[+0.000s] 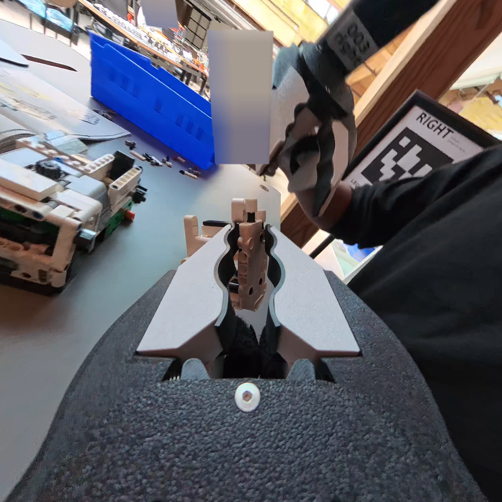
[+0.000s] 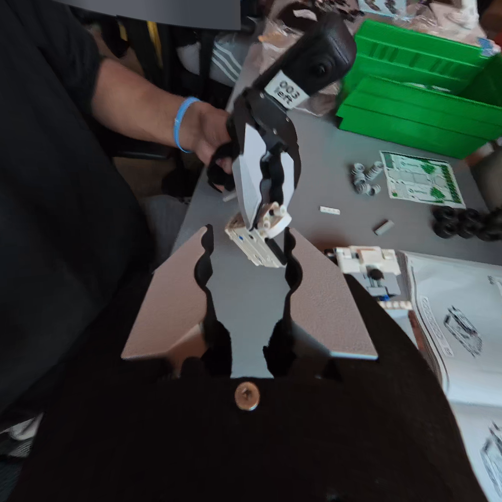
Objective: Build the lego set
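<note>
1. The grey table (image 2: 339, 152) carries everything; behind it in the left wrist view runs a long workbench (image 1: 163, 46) crowded with small gear, and a wooden post (image 1: 423, 73) rises at the right.
2. A blue bin (image 1: 152, 100) stands on the table's far side; its contents are hidden. Stacked green bins (image 2: 418, 103) stand at the far edge in the right wrist view, their insides not visible.
3. An open instruction booklet (image 2: 456, 326) lies beside the part-built white truck model (image 1: 51, 217).
4. The left gripper (image 1: 250, 231) is closed on a tan beam sub-assembly (image 1: 251, 269), held above the table near its edge.
5. The right gripper (image 2: 247, 236) is spread wide and holds nothing, just beside that sub-assembly.
6. Black tyres (image 2: 467, 225), grey wheel hubs (image 2: 365, 179) and loose pins (image 1: 163, 160) lie scattered.
</note>
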Demonstrator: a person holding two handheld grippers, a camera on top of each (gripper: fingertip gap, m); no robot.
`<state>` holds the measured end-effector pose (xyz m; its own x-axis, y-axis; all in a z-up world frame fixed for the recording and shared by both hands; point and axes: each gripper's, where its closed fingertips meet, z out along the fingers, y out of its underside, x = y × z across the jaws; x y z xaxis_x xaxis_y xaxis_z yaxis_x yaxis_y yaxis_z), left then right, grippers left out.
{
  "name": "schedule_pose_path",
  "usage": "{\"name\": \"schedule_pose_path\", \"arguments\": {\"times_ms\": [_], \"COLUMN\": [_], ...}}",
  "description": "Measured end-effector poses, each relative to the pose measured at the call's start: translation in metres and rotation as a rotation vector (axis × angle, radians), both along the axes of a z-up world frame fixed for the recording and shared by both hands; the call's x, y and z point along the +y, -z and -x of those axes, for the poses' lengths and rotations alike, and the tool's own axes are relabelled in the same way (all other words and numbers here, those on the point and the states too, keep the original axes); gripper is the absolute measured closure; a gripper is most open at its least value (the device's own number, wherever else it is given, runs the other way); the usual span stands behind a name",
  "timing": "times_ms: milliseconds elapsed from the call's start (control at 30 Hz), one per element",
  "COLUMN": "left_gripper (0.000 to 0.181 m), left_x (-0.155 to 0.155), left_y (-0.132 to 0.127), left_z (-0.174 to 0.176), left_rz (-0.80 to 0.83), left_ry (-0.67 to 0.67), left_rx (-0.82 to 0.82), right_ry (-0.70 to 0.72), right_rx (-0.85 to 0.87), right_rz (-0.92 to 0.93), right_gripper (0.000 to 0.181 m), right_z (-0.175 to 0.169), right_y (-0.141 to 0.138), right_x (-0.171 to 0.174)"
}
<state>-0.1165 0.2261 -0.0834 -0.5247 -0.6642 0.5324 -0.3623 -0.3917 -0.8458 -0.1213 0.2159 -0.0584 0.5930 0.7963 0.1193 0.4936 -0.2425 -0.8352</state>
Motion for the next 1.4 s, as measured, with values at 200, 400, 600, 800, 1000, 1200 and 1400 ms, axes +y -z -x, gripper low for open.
{"name": "schedule_pose_path", "arguments": {"times_ms": [200, 400, 600, 800, 1000, 1200, 1400], "left_gripper": [0.164, 0.164, 0.164, 0.164, 0.163, 0.164, 0.163], "left_x": [0.023, 0.023, 0.022, 0.020, 0.014, 0.012, 0.006], "left_y": [0.007, 0.010, 0.020, 0.022, 0.022, 0.009, -0.003], "left_z": [-0.013, -0.019, -0.026, -0.025, -0.021, -0.006, 0.009], "left_rz": [0.170, 0.167, -0.005, -0.018, 0.014, -0.121, -0.595], "left_ry": [-0.129, -0.206, -0.352, -0.397, -0.301, -0.189, -0.207], "left_rx": [0.091, 0.149, 0.203, 0.233, 0.229, 0.036, -0.312], "right_ry": [0.265, 0.318, 0.359, 0.379, 0.355, 0.369, 0.221], "right_rx": [-0.311, -0.458, -0.458, -0.430, -0.439, -0.176, 0.753], "right_rz": [-0.126, -0.123, -0.101, -0.051, -0.032, -0.067, 0.398], "right_gripper": [0.103, 0.100, 0.106, 0.109, 0.111, 0.117, 0.091], "right_z": [-0.011, -0.013, -0.009, -0.009, -0.006, -0.005, 0.010], "right_y": [0.033, 0.050, 0.054, 0.060, 0.059, 0.034, 0.027], "right_x": [0.018, 0.031, 0.042, 0.040, 0.036, 0.029, 0.002]}}
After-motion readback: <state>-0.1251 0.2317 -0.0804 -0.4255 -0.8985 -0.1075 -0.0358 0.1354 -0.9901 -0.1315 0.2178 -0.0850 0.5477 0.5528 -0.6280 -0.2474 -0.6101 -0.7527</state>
